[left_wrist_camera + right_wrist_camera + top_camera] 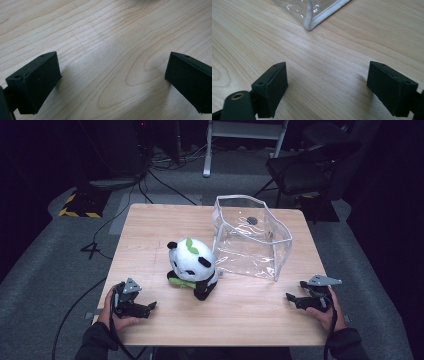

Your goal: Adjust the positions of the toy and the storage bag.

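A plush panda (192,266) with a green leaf on its head sits near the middle of the wooden table (155,227). Just right of it stands a clear plastic bag (251,236) with white trim, its mouth open upward; one bottom corner of the bag (313,21) lies ahead of the right jaws. My left gripper (148,308) rests at the table's front left, open, with bare wood between its jaws (112,75). My right gripper (292,299) rests at the front right, open, over bare wood (327,77).
A dark chair (305,167) stands behind the table's far right corner. A white frame leg (207,150) and cables (165,182) lie on the grey floor beyond. A yellow-black striped block (80,205) sits at the far left.
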